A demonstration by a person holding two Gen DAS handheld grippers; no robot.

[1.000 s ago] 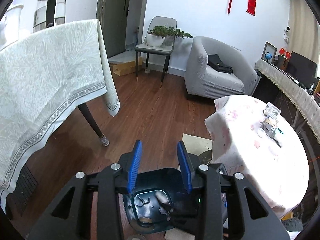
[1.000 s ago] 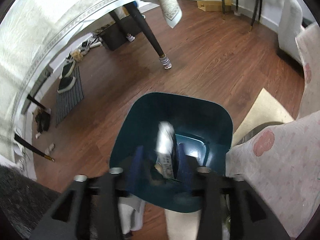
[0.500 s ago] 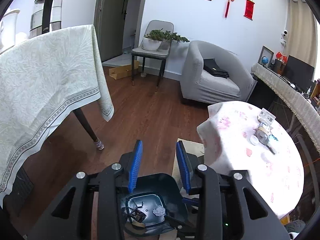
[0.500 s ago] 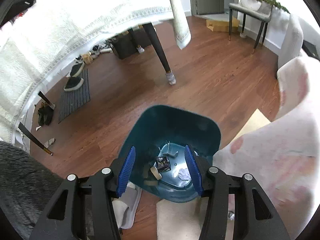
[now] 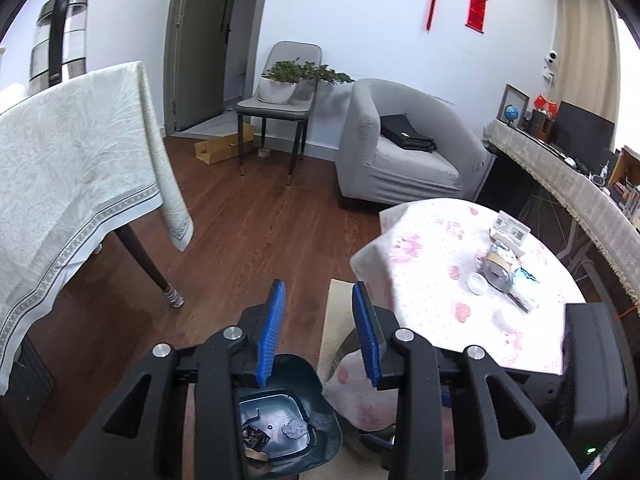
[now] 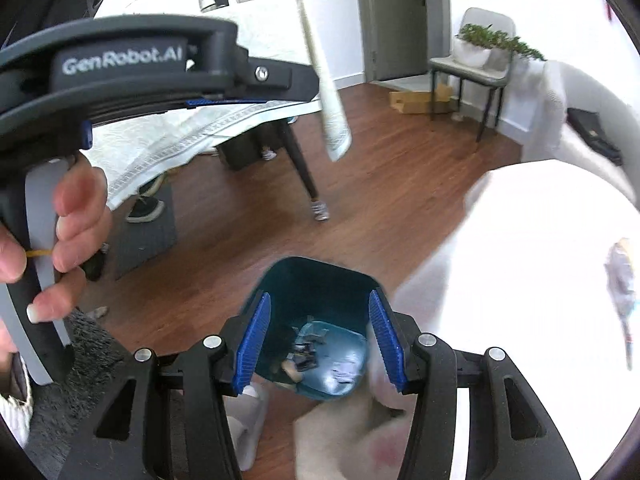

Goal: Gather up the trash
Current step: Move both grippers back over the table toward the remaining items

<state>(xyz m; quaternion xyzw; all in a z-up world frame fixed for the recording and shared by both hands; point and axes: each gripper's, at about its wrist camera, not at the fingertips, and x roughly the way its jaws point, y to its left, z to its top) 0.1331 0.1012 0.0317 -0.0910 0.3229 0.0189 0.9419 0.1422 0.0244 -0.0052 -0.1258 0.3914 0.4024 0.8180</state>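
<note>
Hovering both released hand-held grippers (image 5: 318, 330) (image 6: 318, 338) above the teal trash bin (image 6: 316, 280), we are targeting the tape roll (image 5: 498, 270) on the desk (image 5: 424, 256).

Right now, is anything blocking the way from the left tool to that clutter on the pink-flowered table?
Nothing visible does. The left tool is open and empty, and only bare tablecloth lies between it and the tape roll and wrappers.

right gripper (image 6: 319, 340) released trash, rose above bin (image 6: 320, 292)
</note>
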